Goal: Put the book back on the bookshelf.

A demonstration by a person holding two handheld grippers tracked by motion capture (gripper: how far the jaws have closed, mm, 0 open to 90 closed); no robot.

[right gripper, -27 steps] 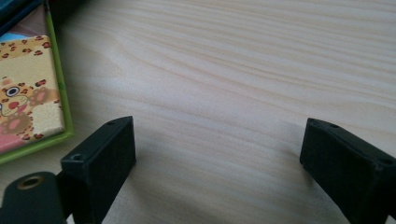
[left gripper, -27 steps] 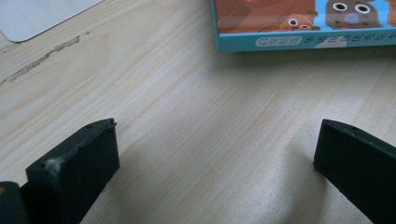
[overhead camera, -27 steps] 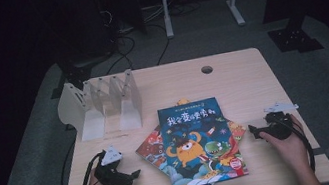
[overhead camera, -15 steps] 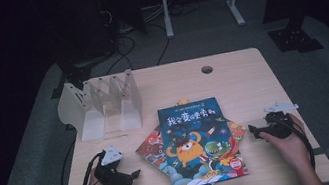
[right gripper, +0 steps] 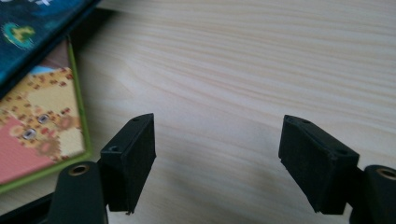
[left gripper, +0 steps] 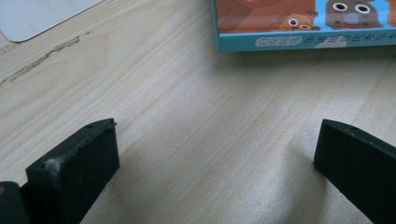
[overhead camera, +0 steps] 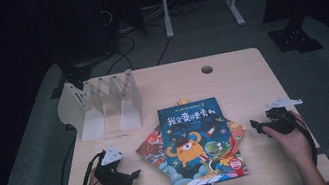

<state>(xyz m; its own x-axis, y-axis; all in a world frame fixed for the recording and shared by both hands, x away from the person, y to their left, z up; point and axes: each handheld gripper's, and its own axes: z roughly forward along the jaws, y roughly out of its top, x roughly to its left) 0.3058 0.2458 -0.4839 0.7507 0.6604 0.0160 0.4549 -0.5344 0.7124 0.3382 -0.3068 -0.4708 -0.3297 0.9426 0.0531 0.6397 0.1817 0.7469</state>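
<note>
Both claws gaping, empty: I'd slide left claw (overhead camera: 133, 175) and right claw (overhead camera: 255, 127) low along the worktop (overhead camera: 231, 76) under the book stack (overhead camera: 193, 147) edges, squeeze evenly.

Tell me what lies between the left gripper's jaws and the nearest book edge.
Bare wood. In the left gripper view, the left gripper stands open over the table, and nothing lies between it and the teal-edged book ahead.

Dark recording lab: lone table (overhead camera: 242, 84), floor cables (overhead camera: 145, 50).
</note>
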